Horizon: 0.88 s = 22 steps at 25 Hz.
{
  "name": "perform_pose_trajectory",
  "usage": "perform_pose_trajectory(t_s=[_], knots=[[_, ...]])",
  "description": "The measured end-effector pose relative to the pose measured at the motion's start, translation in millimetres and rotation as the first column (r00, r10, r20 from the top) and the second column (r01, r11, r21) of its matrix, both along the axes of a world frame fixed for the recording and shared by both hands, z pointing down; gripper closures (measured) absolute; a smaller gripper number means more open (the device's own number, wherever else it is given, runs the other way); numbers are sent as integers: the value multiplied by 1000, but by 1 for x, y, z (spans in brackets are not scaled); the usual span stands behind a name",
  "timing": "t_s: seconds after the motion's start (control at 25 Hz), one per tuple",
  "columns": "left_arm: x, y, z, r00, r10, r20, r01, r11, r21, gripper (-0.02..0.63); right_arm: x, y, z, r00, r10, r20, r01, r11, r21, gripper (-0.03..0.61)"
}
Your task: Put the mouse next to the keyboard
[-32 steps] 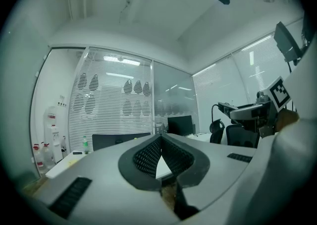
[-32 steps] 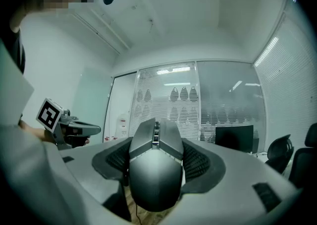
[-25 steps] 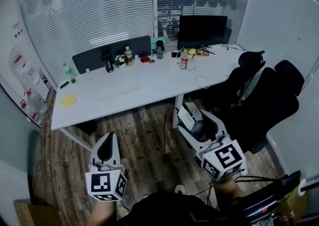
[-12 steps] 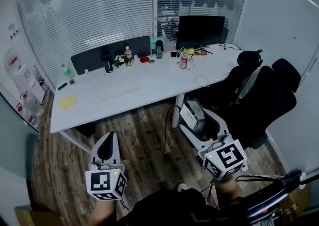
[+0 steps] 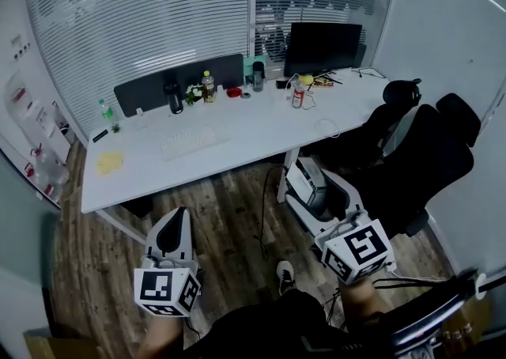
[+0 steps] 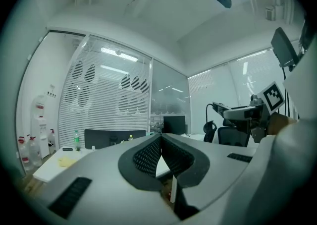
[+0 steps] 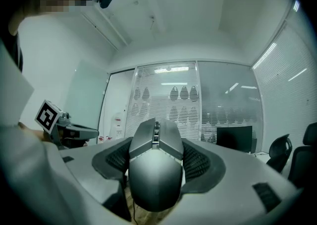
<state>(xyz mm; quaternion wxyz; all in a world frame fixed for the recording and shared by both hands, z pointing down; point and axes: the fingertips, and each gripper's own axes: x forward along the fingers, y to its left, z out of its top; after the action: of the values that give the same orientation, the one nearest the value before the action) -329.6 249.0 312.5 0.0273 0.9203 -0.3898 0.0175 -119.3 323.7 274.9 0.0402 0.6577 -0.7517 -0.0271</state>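
Right gripper [image 7: 156, 142] clamps smooth, angular grey mouse [image 7: 154, 177].

Office: we list a long white desk [image 5: 253, 134], monitor [image 5: 322, 47], keyboard [image 5: 193, 142], black swivel chairs [image 5: 419, 168] and glass partition walls [image 5: 142, 25] lined with slatted blinds.

Pale greys, whites and blacks above a brown wood-grain floor [image 5: 229, 227]

The mouse [image 7: 154, 169] is dark metallic grey with a silver sheen. The left tool [image 6: 161, 139] and the right tool [image 7: 155, 131] are light grey with black dotted pads, and their cubes carry black-and-white square markers. The keyboard [image 5: 194, 142] is white on a white bench [image 5: 245, 156]. The monitor [image 5: 324, 47] and the chairs [image 5: 415, 164] are black, the paper pad [image 5: 109, 161] is yellow, and the can [image 5: 298, 97] is red. The blinds [image 5: 142, 21] have fine white horizontal stripes with rows of dark ovals.
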Motion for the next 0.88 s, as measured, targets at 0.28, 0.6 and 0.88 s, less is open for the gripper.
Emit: perform_pose_trajectory(t_s=[0.28, 0.6, 0.88], knots=[[27, -40, 4, 994, -87, 64, 87, 996, 7, 584, 29, -50, -1, 997, -71, 5, 71, 997, 18, 282], [73, -89, -4, 987, -156, 42, 155, 988, 25, 584, 81, -118, -3, 988, -156, 12, 155, 987, 35, 282], [115, -119, -4, 982, -182, 55, 181, 983, 32, 584, 123, -161, -2, 980, -199, 30, 198, 979, 41, 282]])
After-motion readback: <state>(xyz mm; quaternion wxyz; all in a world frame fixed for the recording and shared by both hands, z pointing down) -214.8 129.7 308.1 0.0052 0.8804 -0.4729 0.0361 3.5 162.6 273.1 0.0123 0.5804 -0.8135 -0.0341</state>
